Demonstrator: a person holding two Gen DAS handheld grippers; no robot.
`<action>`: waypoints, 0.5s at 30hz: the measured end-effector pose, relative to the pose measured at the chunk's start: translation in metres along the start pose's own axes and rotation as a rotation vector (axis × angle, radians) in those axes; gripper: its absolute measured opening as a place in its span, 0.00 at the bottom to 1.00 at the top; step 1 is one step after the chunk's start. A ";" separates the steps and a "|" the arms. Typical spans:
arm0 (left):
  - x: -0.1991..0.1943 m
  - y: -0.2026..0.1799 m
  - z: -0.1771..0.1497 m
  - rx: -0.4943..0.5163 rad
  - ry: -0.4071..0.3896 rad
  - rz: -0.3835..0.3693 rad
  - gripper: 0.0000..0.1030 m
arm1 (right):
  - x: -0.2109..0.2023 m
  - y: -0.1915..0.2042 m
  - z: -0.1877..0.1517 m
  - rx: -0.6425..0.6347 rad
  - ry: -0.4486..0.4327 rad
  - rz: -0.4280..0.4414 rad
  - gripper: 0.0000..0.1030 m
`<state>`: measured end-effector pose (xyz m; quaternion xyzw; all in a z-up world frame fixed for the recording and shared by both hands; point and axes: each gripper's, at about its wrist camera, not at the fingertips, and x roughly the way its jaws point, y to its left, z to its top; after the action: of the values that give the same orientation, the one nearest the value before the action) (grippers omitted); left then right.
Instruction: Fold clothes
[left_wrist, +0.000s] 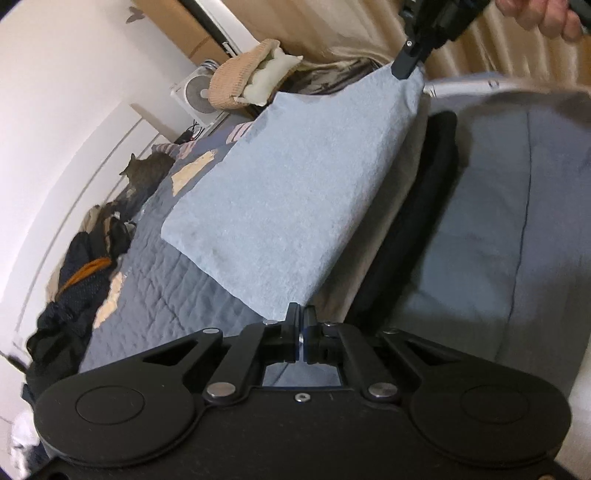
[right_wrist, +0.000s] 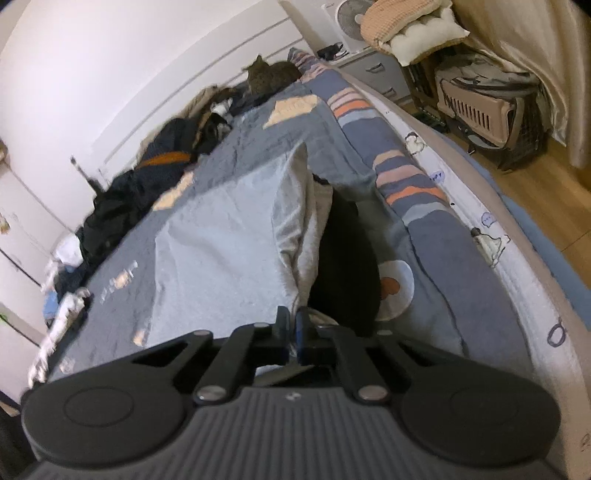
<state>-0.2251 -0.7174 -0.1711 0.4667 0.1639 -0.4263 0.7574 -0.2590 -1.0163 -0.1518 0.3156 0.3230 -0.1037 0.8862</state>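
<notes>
Light grey cloth (left_wrist: 295, 192) is pinched at both ends. My left gripper (left_wrist: 300, 325) has its jaws closed tight on the near corner of it, fabric edge running right into the pads. In the left wrist view the piece stretches up and away from the fingers as a taut sheet, and its far corner is clamped by the right gripper (left_wrist: 406, 64), with the person's hand (left_wrist: 543, 16) just behind that tool at top right.

From the right wrist view, my right gripper (right_wrist: 291, 325) is also closed, grey fabric (right_wrist: 229, 243) bunching in between the pads and spreading ahead and left of them. Just right of the fingers, a dark garment (right_wrist: 343, 258) lies beside the grey one, touching it.

Both sit on a grey-blue quilted bedspread (right_wrist: 436, 258). Further ahead-left, a heap of dark clothes (right_wrist: 147, 173) with an orange band runs along the wall side of the bed. At the far end, a cat (right_wrist: 271, 75) sits on the bed. Beyond that, a white fan (right_wrist: 351, 18) and a pile of cushions (right_wrist: 406, 26).
</notes>
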 end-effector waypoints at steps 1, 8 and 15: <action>0.003 -0.002 -0.001 -0.006 0.015 -0.010 0.03 | 0.002 0.000 -0.002 -0.021 0.003 -0.023 0.02; 0.005 -0.007 -0.013 -0.083 0.058 -0.008 0.04 | 0.007 -0.008 -0.011 -0.078 0.022 -0.078 0.05; -0.015 0.012 -0.019 -0.315 0.062 -0.009 0.36 | -0.016 -0.007 -0.008 -0.116 -0.007 -0.125 0.10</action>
<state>-0.2217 -0.6909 -0.1645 0.3543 0.2542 -0.3839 0.8139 -0.2779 -1.0167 -0.1498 0.2427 0.3443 -0.1408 0.8960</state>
